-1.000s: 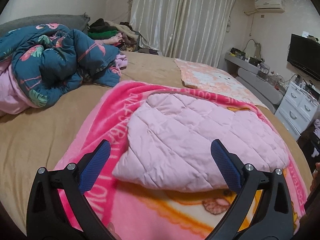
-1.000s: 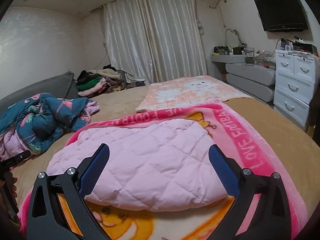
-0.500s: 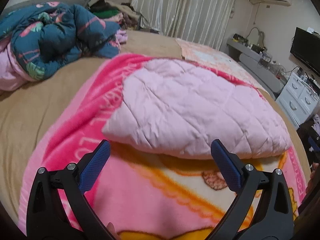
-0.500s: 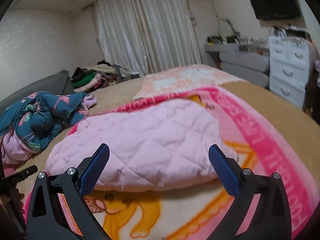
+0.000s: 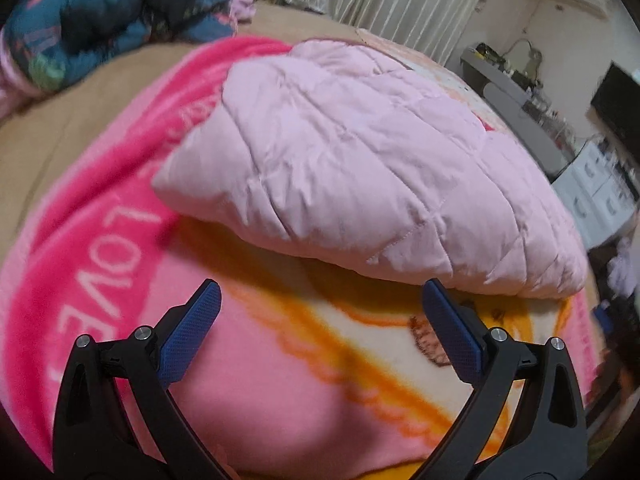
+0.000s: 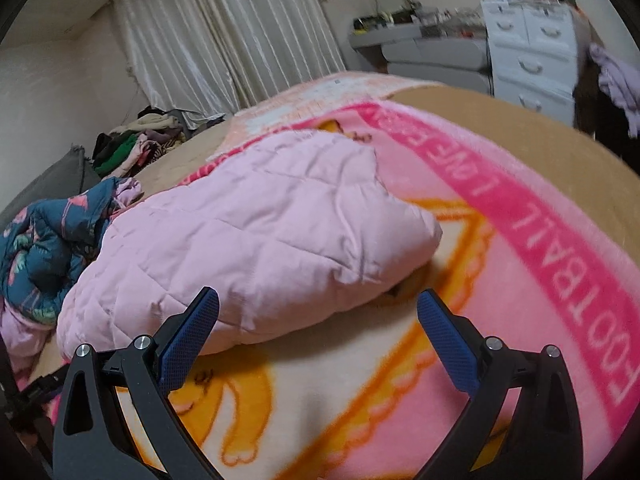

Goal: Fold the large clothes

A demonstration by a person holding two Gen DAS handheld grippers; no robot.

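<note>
A pale pink quilted garment (image 5: 360, 168) is lying folded into a thick bundle across the middle of both views, resting on a bright pink blanket (image 5: 100, 208) with white lettering and an orange cartoon print. The left gripper (image 5: 320, 304) is sitting at the bottom of its frame with its blue-padded fingers spread wide and nothing between them — the bundle's near edge is lying just beyond the tips. The right gripper (image 6: 318, 310) is likewise standing wide apart at the bottom of its frame, empty; its left fingertip is overlapping the bundle's near edge in the picture, though contact cannot be told. The blanket is covering part of a tan bed (image 6: 532, 128). A dark blue flowered quilt (image 5: 112, 12) is lying crumpled in the upper left of the left view and at the left edge of the right view. White curtains (image 6: 224, 48) are hanging at the top, and a white dresser (image 6: 528, 52) is standing in the upper right of the right view.
</note>
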